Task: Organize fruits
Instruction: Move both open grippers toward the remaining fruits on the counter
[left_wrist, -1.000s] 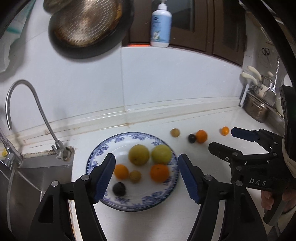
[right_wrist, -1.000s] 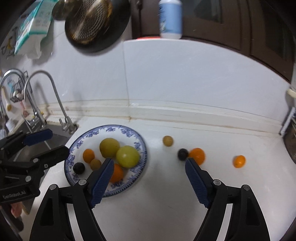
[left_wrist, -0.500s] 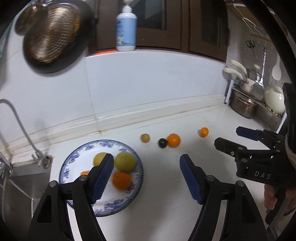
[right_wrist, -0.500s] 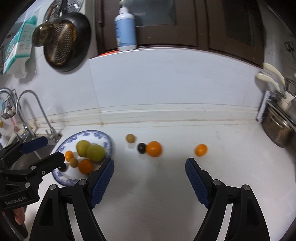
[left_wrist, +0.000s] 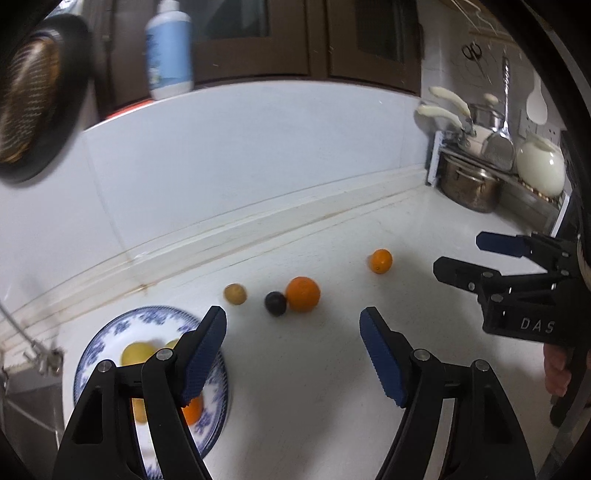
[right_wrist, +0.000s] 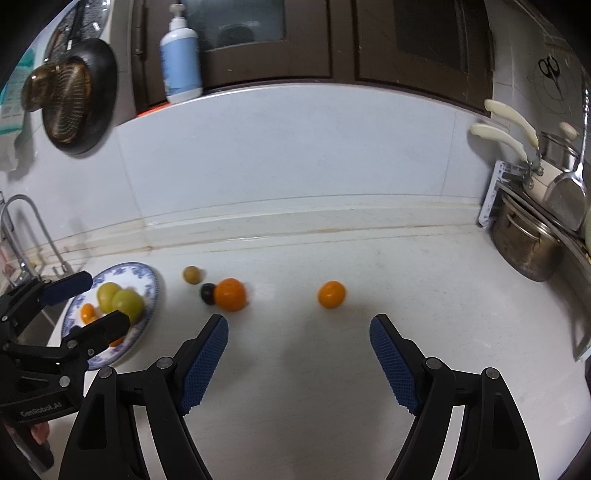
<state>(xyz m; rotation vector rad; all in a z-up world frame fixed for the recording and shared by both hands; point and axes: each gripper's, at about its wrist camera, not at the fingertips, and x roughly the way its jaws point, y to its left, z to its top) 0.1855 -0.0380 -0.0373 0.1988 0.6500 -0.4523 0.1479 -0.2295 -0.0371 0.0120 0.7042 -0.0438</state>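
A: Where are the fruits?

B: Four lie loose on the white counter (right_wrist: 332, 387). A big orange (right_wrist: 230, 294) touches a dark plum (right_wrist: 208, 293), and a small brown-green fruit (right_wrist: 192, 274) is just beside them, toward the wall. A small orange (right_wrist: 331, 294) lies apart, more to the right. The other fruits are on the blue-patterned plate (right_wrist: 147, 275) at the left, near the sink; two yellow-green fruits (right_wrist: 127, 301) and a little orange one show there.

A: Which way do the fruits point?

B: They are all round, so I see no long axis. The three fruits close together make a short line that runs from the plate side toward the right.

A: And the two grippers?

B: The right gripper (right_wrist: 298, 360) has its blue fingers (right_wrist: 393, 365) spread wide, with nothing between them. It hangs above the counter, in front of the small orange. The left gripper (left_wrist: 293, 354) is also wide apart and holds nothing; its left finger (left_wrist: 203, 354) covers part of the plate, and the big orange and the plum lie ahead of it. In each view the other gripper shows at the edge.
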